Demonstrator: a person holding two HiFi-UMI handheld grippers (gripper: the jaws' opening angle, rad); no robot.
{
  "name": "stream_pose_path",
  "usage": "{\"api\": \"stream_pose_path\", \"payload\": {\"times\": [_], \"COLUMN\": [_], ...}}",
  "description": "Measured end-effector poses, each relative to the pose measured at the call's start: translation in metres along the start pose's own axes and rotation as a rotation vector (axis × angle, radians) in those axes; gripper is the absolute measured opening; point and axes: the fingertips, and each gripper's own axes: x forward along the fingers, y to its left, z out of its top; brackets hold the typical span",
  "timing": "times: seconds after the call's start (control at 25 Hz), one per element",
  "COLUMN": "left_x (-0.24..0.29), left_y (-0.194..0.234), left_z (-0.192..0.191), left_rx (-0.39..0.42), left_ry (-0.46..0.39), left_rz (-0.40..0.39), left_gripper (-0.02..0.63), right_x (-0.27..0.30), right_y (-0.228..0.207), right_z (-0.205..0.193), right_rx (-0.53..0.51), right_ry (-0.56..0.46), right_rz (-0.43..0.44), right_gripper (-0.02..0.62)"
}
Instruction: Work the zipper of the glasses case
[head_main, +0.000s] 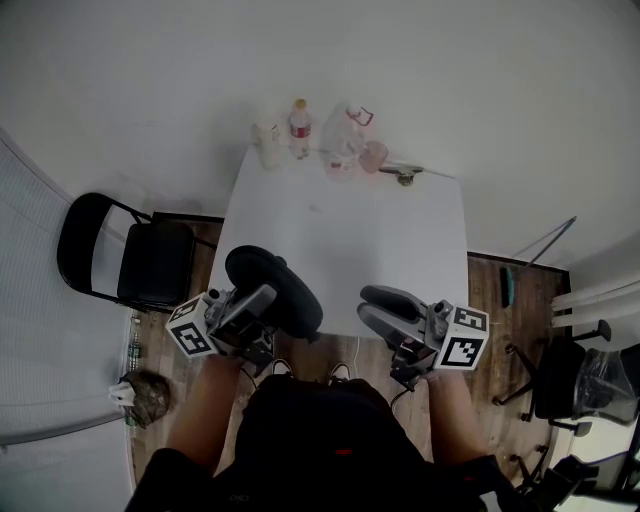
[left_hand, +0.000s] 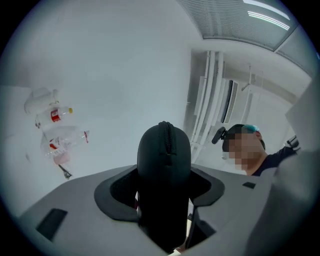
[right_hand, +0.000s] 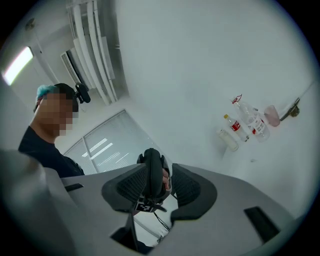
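Observation:
The black oval glasses case is held off the table, over its near edge, by my left gripper, which is shut on it. In the left gripper view the case stands upright between the two pads, which press on its sides, and its zipper runs over the rounded top. My right gripper stands open a short way to the right of the case and does not touch it. The right gripper view looks between its empty jaws at the case, seen edge-on further off.
A white table lies ahead. At its far edge stand a red-labelled bottle, clear plastic containers and a pink cup. A black folding chair is at the left, another chair at the right.

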Motion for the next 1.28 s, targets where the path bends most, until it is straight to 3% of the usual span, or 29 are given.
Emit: {"api": "stream_pose_path", "payload": {"times": [0.08, 0.16, 0.24, 0.44, 0.84, 0.92, 1.0, 1.28], "left_x": [-0.003, -0.001, 0.004, 0.014, 0.026, 0.026, 0.027, 0.033], "left_y": [0.003, 0.003, 0.001, -0.006, -0.006, -0.007, -0.007, -0.009], "left_z": [0.005, 0.006, 0.002, -0.010, -0.032, -0.032, -0.031, -0.054], "left_rx": [-0.010, -0.008, 0.008, 0.034, 0.074, 0.077, 0.090, 0.128], "left_ry": [-0.016, -0.011, 0.015, 0.067, 0.154, 0.149, 0.147, 0.278], "left_rz": [0.014, 0.015, 0.014, -0.006, 0.009, 0.017, 0.020, 0.005], "left_gripper": [0.281, 0.279, 0.278, 0.276, 0.276, 0.276, 0.276, 0.333], "right_x": [0.001, 0.006, 0.016, 0.040, 0.050, 0.048, 0.047, 0.048], "right_y": [0.002, 0.006, 0.012, 0.021, 0.024, 0.022, 0.021, 0.022], "right_z": [-0.001, -0.007, -0.017, -0.041, -0.058, -0.057, -0.055, -0.055], "right_rx": [-0.010, -0.025, -0.037, -0.034, 0.048, 0.051, 0.045, 0.018], "right_ry": [-0.015, -0.008, 0.025, 0.099, 0.108, 0.090, 0.078, 0.126], "right_rz": [0.017, 0.047, 0.076, 0.131, 0.169, 0.153, 0.142, 0.147], "right_gripper": [0.163, 0.218, 0.264, 0.305, 0.307, 0.259, 0.253, 0.252]}}
